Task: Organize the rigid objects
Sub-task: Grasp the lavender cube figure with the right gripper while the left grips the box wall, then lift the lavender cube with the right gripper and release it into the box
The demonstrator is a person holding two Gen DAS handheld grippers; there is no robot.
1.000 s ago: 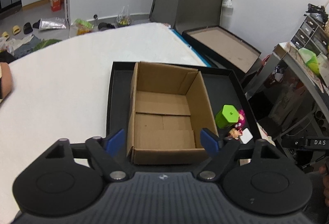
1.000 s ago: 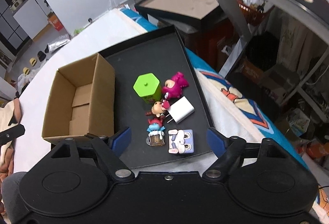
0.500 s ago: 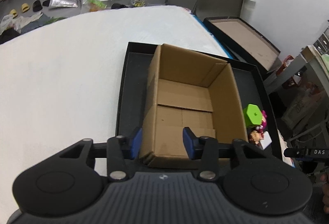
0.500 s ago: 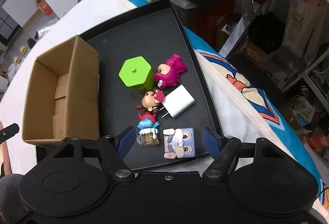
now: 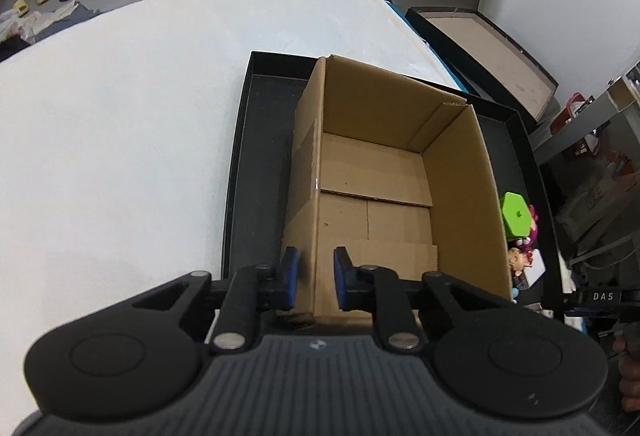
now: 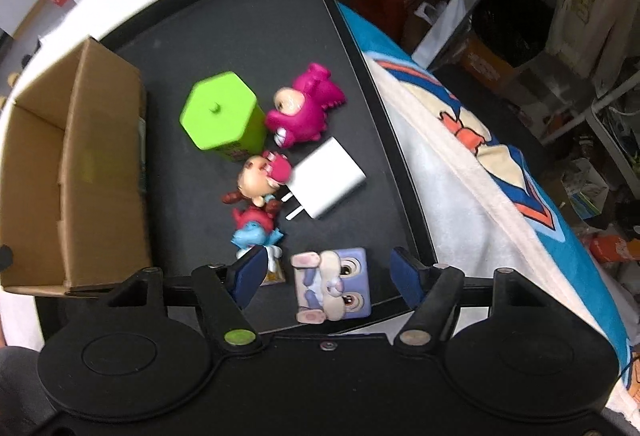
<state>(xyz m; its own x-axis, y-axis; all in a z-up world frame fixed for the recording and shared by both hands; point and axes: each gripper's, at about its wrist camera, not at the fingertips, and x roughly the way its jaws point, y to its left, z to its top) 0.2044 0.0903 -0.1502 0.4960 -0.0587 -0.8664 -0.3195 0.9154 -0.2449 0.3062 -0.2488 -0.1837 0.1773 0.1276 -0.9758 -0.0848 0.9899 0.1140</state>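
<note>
An open, empty cardboard box [image 5: 384,196] stands in a black tray [image 5: 256,172]. My left gripper [image 5: 314,280] has its blue pads either side of the box's near left wall, closed to a narrow gap around it. My right gripper [image 6: 326,272] is open above the tray's near edge, straddling a purple rabbit cube [image 6: 332,284]. Beyond it lie a blue figurine [image 6: 256,236], a brown-haired doll [image 6: 260,184], a white charger [image 6: 324,184], a pink dinosaur [image 6: 304,112] and a green hexagonal box [image 6: 222,116].
The tray [image 6: 400,156] sits on a white table [image 5: 120,116]. A blue and orange patterned cloth [image 6: 500,172] hangs off the right side. A second black tray [image 5: 488,44] and shelving stand to the right of the table.
My left gripper has narrowed from wide open to a small gap around the box's left wall. My right gripper has moved down and closer over the toys, staying open.
</note>
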